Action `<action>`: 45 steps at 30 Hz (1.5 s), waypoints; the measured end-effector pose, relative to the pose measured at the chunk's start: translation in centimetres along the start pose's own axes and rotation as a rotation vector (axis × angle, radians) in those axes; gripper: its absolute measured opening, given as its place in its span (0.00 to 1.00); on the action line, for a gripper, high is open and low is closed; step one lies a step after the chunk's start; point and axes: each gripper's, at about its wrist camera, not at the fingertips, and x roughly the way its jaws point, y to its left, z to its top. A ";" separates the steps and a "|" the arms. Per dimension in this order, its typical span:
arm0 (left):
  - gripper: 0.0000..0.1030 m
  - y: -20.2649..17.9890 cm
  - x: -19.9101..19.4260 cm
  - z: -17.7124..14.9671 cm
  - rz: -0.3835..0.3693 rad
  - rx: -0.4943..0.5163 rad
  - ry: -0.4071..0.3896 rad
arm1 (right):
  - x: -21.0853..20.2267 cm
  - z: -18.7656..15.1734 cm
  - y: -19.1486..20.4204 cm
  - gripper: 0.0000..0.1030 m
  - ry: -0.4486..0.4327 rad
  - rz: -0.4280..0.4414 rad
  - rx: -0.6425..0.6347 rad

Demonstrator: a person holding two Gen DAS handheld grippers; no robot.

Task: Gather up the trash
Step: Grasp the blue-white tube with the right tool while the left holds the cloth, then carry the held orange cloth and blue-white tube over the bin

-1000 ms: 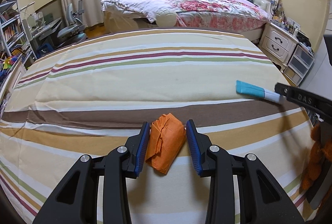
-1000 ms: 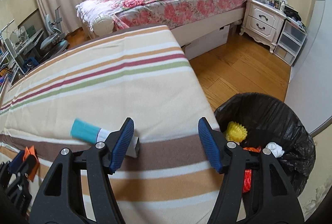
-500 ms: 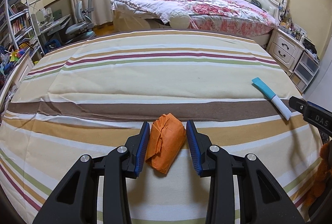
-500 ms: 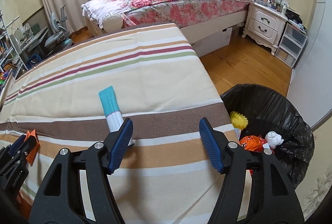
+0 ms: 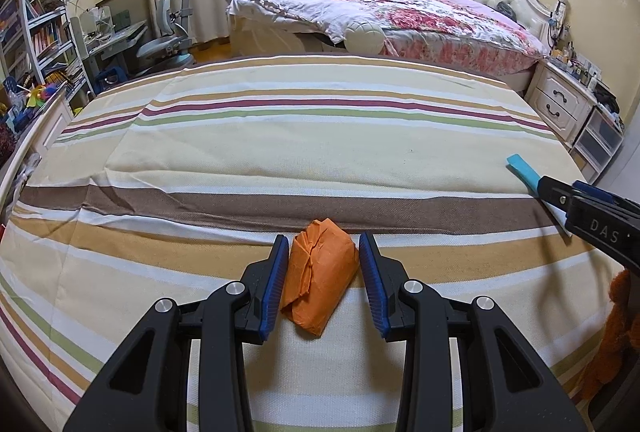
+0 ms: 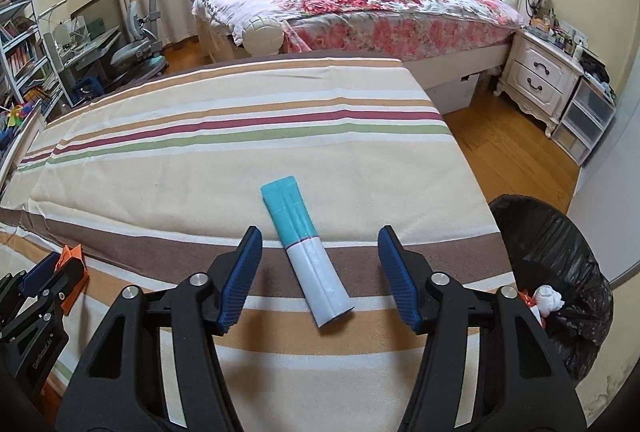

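Note:
A crumpled orange paper wad (image 5: 316, 284) sits between the blue pads of my left gripper (image 5: 323, 256), which is shut on it just above the striped sheet (image 5: 280, 151). To the right lies a teal-and-white tube (image 6: 294, 216) flat on the sheet, its white end pointing toward me. My right gripper (image 6: 319, 244) straddles that white end; its jaws are closing, with a gap still showing on both sides of the tube. In the left wrist view, the tube's teal end (image 5: 522, 167) pokes out past the right gripper (image 5: 560, 193).
A bin lined with a black bag (image 6: 560, 232) stands on the wooden floor off the sheet's right edge, holding several bits of trash. Behind are a floral bed (image 6: 380, 3) and a white nightstand (image 6: 540, 71). A brown plush toy (image 5: 616, 332) sits at the right.
My right gripper has swung left from the bin side until the tube lies centred between its jaws, which have narrowed. The left gripper has shifted a little, still holding the orange wad.

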 end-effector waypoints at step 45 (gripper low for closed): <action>0.36 -1.4 -0.9 -0.6 -0.015 0.023 -0.014 | -2.3 -3.3 -1.2 0.17 -0.005 0.009 0.014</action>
